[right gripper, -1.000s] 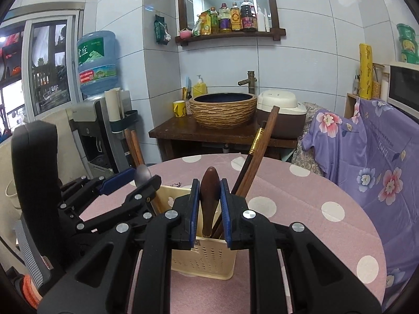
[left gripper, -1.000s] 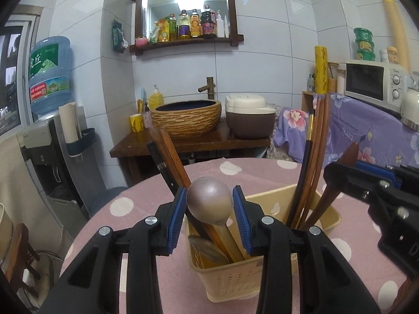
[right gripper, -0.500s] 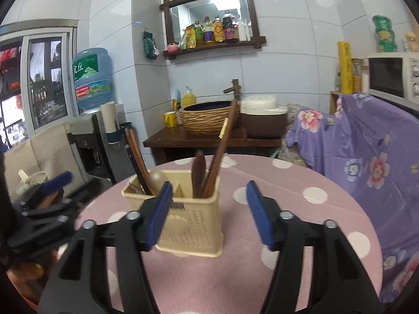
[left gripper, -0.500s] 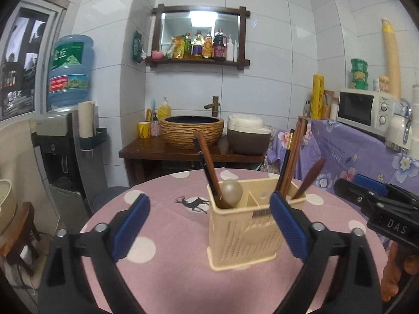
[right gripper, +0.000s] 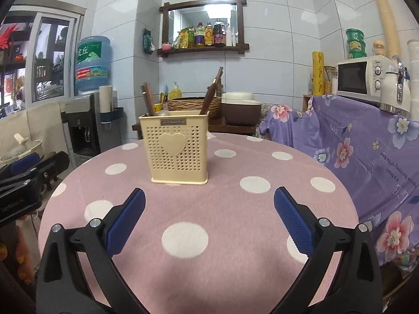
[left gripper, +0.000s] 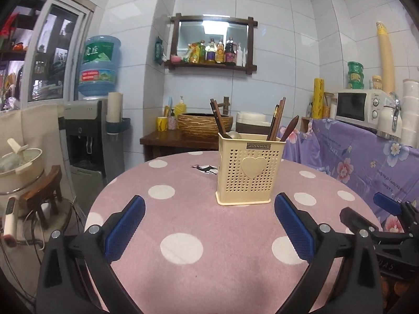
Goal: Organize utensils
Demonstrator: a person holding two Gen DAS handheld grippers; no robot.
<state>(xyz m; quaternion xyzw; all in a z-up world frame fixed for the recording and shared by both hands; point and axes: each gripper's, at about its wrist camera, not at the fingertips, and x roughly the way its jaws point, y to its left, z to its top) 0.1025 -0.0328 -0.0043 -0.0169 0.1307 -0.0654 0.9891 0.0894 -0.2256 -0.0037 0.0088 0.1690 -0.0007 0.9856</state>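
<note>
Standing upright on a round table covered by a pink cloth with white polka dots [left gripper: 183, 217], a cream perforated plastic utensil caddy with a raised heart on its front wall [left gripper: 250, 168] holds all the visible utensils. In the left wrist view, dark wooden chopsticks [left gripper: 217, 116] lean leftward out of the caddy's left side, beside the rounded metal bowl of a spoon [left gripper: 233, 134] that just clears the rim. On the right side, a second bundle of brown chopsticks [left gripper: 277, 120] rises steeply, and a dark wooden spoon handle [left gripper: 290, 127] tilts to the right next to it.

The left gripper [left gripper: 209, 229] hovers over the near part of the table, its blue-padded fingers [left gripper: 125, 229] spread wide and holding nothing; the caddy stands beyond them and slightly to the right. The right gripper [right gripper: 209, 222] hangs likewise above the cloth, its blue-padded fingers [right gripper: 293, 221] wide apart and empty, with the caddy [right gripper: 179, 149] ahead and a little to the left. Neither gripper touches the caddy.

Behind the table, a woven-look basin [left gripper: 205, 125] sits on a dark wooden stand, a white microwave [left gripper: 357, 106] rests on a surface draped with purple floral fabric [left gripper: 353, 162], and a blue water-cooler bottle [left gripper: 99, 65] stands at the left.
</note>
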